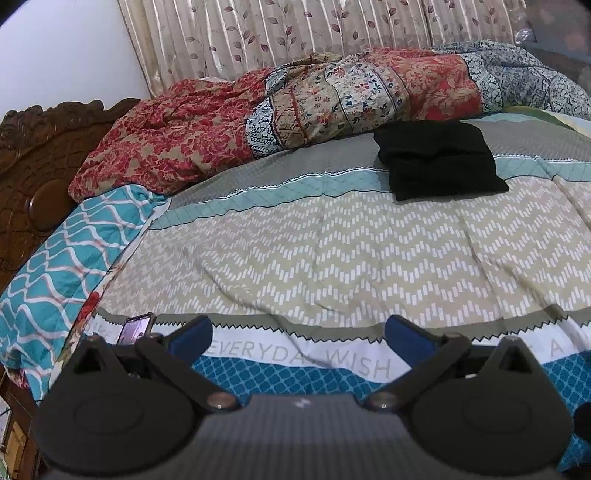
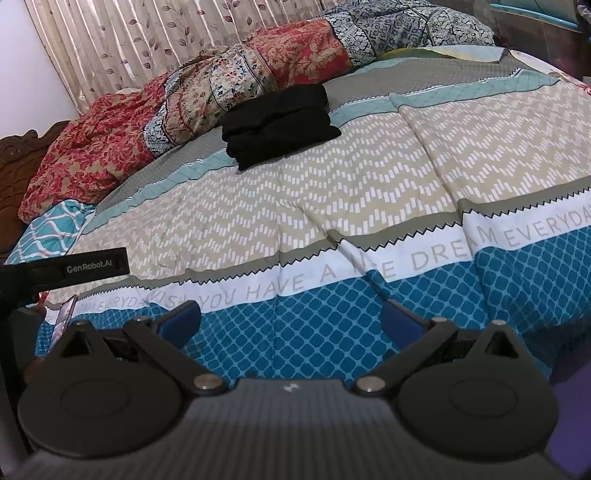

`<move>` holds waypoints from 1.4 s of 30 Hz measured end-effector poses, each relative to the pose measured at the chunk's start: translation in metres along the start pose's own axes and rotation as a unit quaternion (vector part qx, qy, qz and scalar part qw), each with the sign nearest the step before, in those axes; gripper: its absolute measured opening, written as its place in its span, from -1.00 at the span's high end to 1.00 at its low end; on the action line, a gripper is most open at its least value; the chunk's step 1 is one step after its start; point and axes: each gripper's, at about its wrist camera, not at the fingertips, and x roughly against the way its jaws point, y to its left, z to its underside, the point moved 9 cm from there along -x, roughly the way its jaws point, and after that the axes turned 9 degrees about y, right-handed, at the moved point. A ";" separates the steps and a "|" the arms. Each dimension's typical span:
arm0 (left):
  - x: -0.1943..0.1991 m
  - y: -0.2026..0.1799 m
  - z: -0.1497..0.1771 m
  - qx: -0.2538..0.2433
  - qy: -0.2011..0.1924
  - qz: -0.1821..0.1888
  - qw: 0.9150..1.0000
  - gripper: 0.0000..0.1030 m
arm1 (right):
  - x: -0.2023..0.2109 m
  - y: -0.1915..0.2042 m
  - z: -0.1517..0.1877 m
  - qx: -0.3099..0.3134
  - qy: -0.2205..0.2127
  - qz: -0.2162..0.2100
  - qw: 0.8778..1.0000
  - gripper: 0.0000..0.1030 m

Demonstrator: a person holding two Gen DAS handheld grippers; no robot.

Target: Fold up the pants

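Observation:
Black pants (image 1: 439, 158) lie folded into a compact bundle on the far side of the bed; they also show in the right wrist view (image 2: 279, 123). My left gripper (image 1: 297, 332) is open and empty, held over the near edge of the bed, far from the pants. My right gripper (image 2: 290, 319) is open and empty too, over the blue patterned band of the bedspread, well short of the pants. Part of the left gripper's body, labelled GenRobot.AI (image 2: 92, 266), shows at the left of the right wrist view.
A patterned bedspread (image 1: 332, 251) covers the bed. A crumpled red and floral quilt (image 1: 258, 114) lies along the far side before a curtain (image 1: 295, 29). A teal pillow (image 1: 55, 266) and carved wooden headboard (image 1: 33, 166) are at left. A phone (image 1: 135, 328) lies near the left gripper.

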 end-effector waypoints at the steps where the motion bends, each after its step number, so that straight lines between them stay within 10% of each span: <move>1: 0.002 0.000 0.000 0.001 -0.002 0.002 1.000 -1.00 | 0.001 0.000 0.000 0.001 -0.001 -0.001 1.000 -1.00; 42: -0.007 0.000 0.015 0.003 0.037 0.052 0.998 -1.00 | 0.001 -0.002 0.001 -0.007 0.010 -0.008 1.000 -1.00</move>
